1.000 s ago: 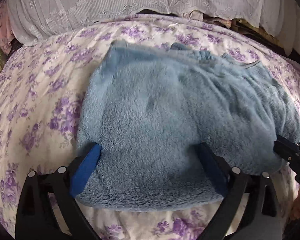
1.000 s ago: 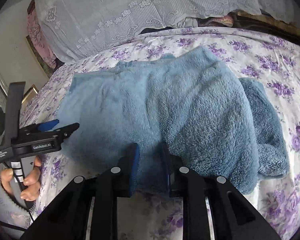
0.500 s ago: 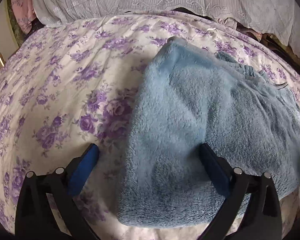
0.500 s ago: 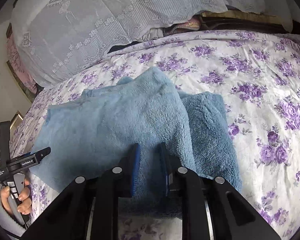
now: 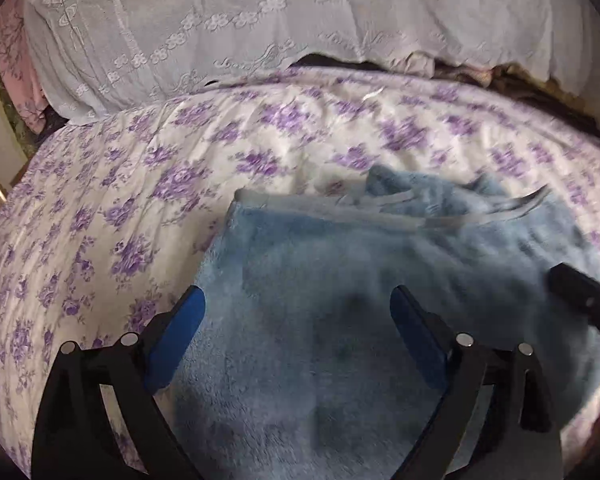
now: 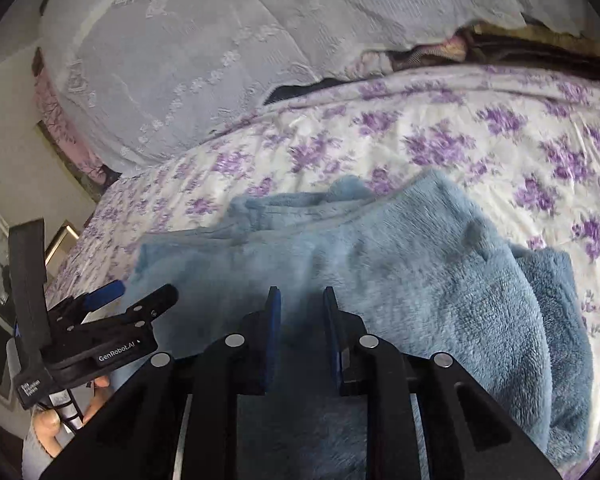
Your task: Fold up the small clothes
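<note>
Two claws work a blue fleece garment (image 5: pixel 340 320) spread on a bed with a purple-flowered bedsheet (image 5: pixel 100 220), the fleece filling the lower centre of both wrist views. Compared with a second earlier, the garment sits lower in each frame and more of the sheet and the white lace cover (image 5: pixel 260 20) along the top shows above it, which suggests both hands have drawn back toward the near edge of the bed, carrying the cloth along.

In the right wrist view, the right claw (image 6: pixel 300 320) is clamped narrow on a pinch of fleece at the lower centre, as it was a second ago. A darker blue fold (image 6: pixel 556 320) of the same garment lies at the lower right, partly under the paler layer.

In the left wrist view, the left claw (image 5: pixel 296 320) stands wide apart over the fleece; its jaws have just been closing a little, with cloth lying between them, but the blue pads do not appear to press it. That reads as a fresh grasp being prepared on the near edge, so the next fold is not yet begun.

No basket, box or other container appears in either view; behind the lace cover only a dark heap of bedding (image 6: pixel 500 48) shows at the upper right.
</note>
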Demonstrator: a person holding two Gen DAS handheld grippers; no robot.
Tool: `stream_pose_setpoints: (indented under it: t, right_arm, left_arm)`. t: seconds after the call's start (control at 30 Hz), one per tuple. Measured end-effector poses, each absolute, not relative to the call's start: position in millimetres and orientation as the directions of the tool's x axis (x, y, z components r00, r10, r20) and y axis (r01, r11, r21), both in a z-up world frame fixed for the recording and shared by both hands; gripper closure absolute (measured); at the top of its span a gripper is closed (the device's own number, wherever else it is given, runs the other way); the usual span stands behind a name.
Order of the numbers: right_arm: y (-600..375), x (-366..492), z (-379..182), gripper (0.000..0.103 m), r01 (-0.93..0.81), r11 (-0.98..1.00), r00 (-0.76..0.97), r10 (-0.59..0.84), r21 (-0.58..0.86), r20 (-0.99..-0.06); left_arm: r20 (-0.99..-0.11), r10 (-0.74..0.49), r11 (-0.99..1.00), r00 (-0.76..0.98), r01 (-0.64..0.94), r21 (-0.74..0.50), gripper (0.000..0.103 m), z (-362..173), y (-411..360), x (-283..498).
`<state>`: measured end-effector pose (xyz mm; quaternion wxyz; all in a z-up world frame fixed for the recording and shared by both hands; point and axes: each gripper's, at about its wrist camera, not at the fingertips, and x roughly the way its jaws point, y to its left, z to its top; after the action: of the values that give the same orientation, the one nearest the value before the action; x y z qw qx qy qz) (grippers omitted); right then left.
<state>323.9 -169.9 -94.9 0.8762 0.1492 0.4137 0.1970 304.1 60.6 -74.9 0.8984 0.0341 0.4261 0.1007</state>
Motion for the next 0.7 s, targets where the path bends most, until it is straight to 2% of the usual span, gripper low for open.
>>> stream_pose_setpoints:
  t: [0.03,0.07,0.13,0.23,0.33,0.4,0.43,0.47,0.53,0.7]
  right_arm:
    - [-177.1,327.2,-103.1,0.090,-0.211,0.874,0.581,0.471,0.437,-0.664]
    - [-185.4,327.2,-108.3,0.102,-0.215,0.865,0.584,0.486,0.454,-0.650]
    - [-205.9,324.6,-111.7,0.103,-0.205,0.843,0.588,0.512,0.497,-0.626]
    - [-235.1,318.4,-107.3,0.103,-0.157,0.847,0.628,0.483,0.508,-0.610]
    - [-262.2,314.5,-110.6,0.103,-0.098,0.830,0.646,0.473,0.549,-0.599]
    - [-268.3,307.7,-107.2,0.100,-0.079,0.839,0.663,0.447,0.538,-0.600]
    - [-266.7,301.7,-102.3,0.095,-0.081,0.854,0.675,0.426,0.514,-0.602]
    - [-263.0,295.0,-95.8,0.082,-0.086,0.868,0.690,0.406,0.488,-0.599]
    - [-255.3,281.1,-83.1,0.066,-0.117,0.881,0.717,0.394,0.458,-0.575]
    - [-219.6,252.3,-65.3,0.065,-0.262,0.866,0.692,0.477,0.426,-0.543]
  left_arm:
    - [-0.772,0.222,0.975,0.596,-0.158,0.158,0.010,-86.2,65.0,307.8]
    - [-0.775,0.202,0.979,0.599,-0.156,0.134,0.007,-93.2,72.3,306.6]
    - [-0.773,0.190,0.980,0.605,-0.167,0.110,0.006,-91.4,81.2,301.8]
    - [-0.740,0.246,0.967,0.627,-0.211,0.143,0.006,-81.2,89.8,294.7]
    - [-0.746,0.251,0.963,0.616,-0.235,0.130,0.006,-81.4,99.9,288.4]
    - [-0.743,0.263,0.959,0.615,-0.252,0.131,0.006,-80.3,102.8,283.2]
    - [-0.735,0.277,0.955,0.618,-0.259,0.142,0.006,-78.1,102.0,278.9]
    - [-0.727,0.286,0.953,0.624,-0.262,0.151,0.006,-75.8,100.7,275.3]
    - [-0.711,0.290,0.954,0.640,-0.257,0.157,0.006,-70.2,97.6,264.4]
    - [-0.687,0.242,0.967,0.685,-0.228,0.113,0.006,-55.9,93.2,233.9]
